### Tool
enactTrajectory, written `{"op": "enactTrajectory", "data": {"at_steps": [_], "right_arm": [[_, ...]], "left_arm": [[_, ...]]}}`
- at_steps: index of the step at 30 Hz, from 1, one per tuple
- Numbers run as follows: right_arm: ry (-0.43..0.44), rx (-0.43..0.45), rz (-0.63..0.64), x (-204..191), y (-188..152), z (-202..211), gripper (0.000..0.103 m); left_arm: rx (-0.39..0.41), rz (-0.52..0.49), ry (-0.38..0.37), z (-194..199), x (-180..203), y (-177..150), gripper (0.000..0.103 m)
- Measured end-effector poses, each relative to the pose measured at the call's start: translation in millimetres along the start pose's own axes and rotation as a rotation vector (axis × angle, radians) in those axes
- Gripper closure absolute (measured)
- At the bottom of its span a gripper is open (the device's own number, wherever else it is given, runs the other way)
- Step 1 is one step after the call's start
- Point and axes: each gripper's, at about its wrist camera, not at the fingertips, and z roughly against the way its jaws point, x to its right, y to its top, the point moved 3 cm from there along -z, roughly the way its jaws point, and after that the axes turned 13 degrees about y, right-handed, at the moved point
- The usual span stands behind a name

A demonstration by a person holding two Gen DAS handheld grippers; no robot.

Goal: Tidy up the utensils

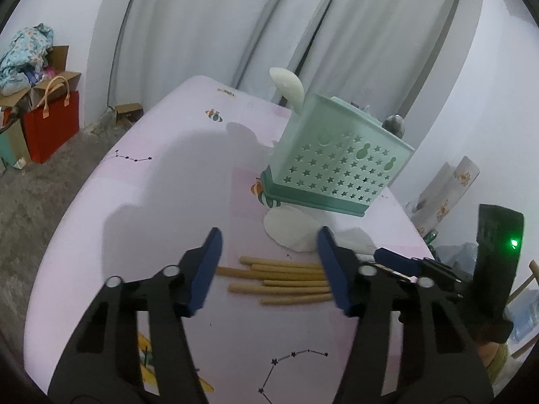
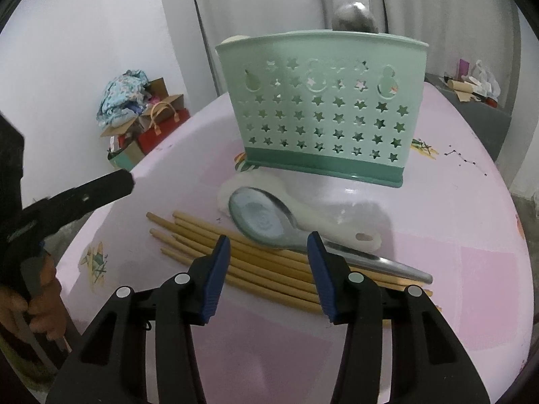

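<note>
A mint-green utensil holder (image 1: 337,161) (image 2: 323,107) with star holes stands on the pink table; a white spoon (image 1: 289,87) and a metal utensil (image 2: 353,17) stick up from it. Several wooden chopsticks (image 1: 289,279) (image 2: 256,262) lie in front of it. A metal spoon (image 2: 266,219) lies across them, over a white rice paddle (image 2: 323,215) (image 1: 289,225). My left gripper (image 1: 269,245) is open above the chopsticks' tips. My right gripper (image 2: 269,249) is open and empty above the chopsticks and the spoon's neck; it also shows in the left wrist view (image 1: 397,259).
The pink table (image 1: 151,202) (image 2: 454,269) carries printed star patterns. Boxes and a red bag (image 1: 50,124) sit on the floor at the left. White curtains hang behind. Clutter sits on a grey surface (image 2: 471,94) at the back right.
</note>
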Motion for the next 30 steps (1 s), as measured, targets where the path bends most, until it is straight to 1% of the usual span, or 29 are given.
{"op": "enactTrajectory", "data": {"at_steps": [2,3,4,5,7,10,13,16,17,19,21,23,25,28,30], "right_arm": [[-0.001,0.009,-0.009,4,0,3,0.057],[-0.001,0.012,-0.017,7,-1,4,0.057],[-0.003,0.017,-0.031,10,-1,7,0.057],[-0.004,0.022,-0.036,13,-2,9,0.057],[-0.007,0.033,-0.038,17,-2,12,0.056],[-0.005,0.039,-0.035,21,-2,16,0.056],[-0.002,0.039,-0.01,21,1,12,0.056],[0.017,0.03,0.017,16,6,4,0.056],[0.018,0.029,0.033,13,8,2,0.056],[0.011,0.034,0.055,10,12,-2,0.056],[0.017,0.037,0.045,12,13,-2,0.056],[0.012,0.04,0.029,18,12,-1,0.056],[-0.003,0.039,0.004,26,8,2,0.056],[-0.018,0.036,-0.047,39,1,7,0.056],[-0.028,0.036,-0.065,44,-2,10,0.056]], "left_arm": [[-0.022,-0.001,-0.013,-6,2,4,0.057],[-0.048,0.005,-0.023,-13,2,7,0.059],[-0.081,0.021,-0.033,-21,1,11,0.066],[-0.097,0.035,-0.041,-25,1,13,0.07],[-0.117,0.045,-0.052,-34,0,16,0.072],[-0.145,0.041,-0.034,-48,3,20,0.076],[-0.146,0.048,-0.029,-53,4,20,0.077],[-0.148,0.041,-0.028,-55,8,18,0.082],[-0.146,0.043,-0.038,-55,9,17,0.082],[-0.141,0.055,-0.084,-52,13,18,0.082],[-0.141,0.065,-0.166,-48,20,19,0.082],[-0.156,0.052,-0.227,-47,28,18,0.082],[-0.18,0.039,-0.253,-49,35,15,0.082],[-0.223,0.03,-0.268,-55,42,9,0.08],[-0.254,0.041,-0.269,-62,43,6,0.073]]}}
